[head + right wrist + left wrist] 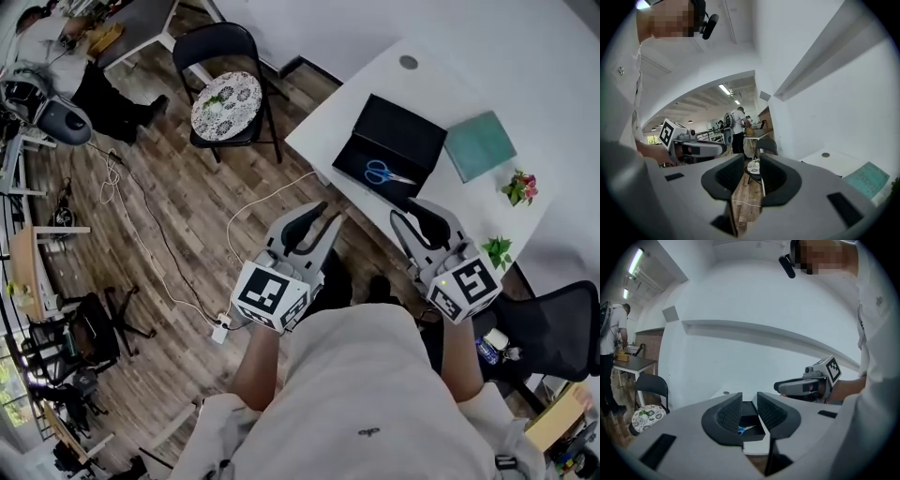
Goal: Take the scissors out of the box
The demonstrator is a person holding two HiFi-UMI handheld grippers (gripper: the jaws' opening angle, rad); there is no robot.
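The person holds both grippers near the body, above the brown wooden floor [169, 206] and a little short of the near edge of the white rectangular table [375, 84].

The left gripper [328, 214] has its two black jaws slightly apart, with a narrow gap, and nothing is between them. In the left gripper view this gap looks straight to the black open box [403, 131] on the table. The right gripper [405, 214] also has its jaws spread, and they are empty; its own view shows only the floor and a chair through the gap. The two grippers are side by side and do not touch each other.

The blue-handled metal scissors [387, 173] lie flat inside the black box, in its near part, with the handles to the left and the blades to the right. The box stands near the front edge of the table, just beyond the tips of both grippers. No gripper touches the box or the scissors.

To the right of the box, a flat teal book [480, 145] lies on the table, apart from it. A small plant with pink flowers [520, 187] and a small green plant [497, 251] stand at the right side of the table. Far to the left of the table stands a black folding chair [220, 42] with a round patterned cushion [228, 103] on its seat.
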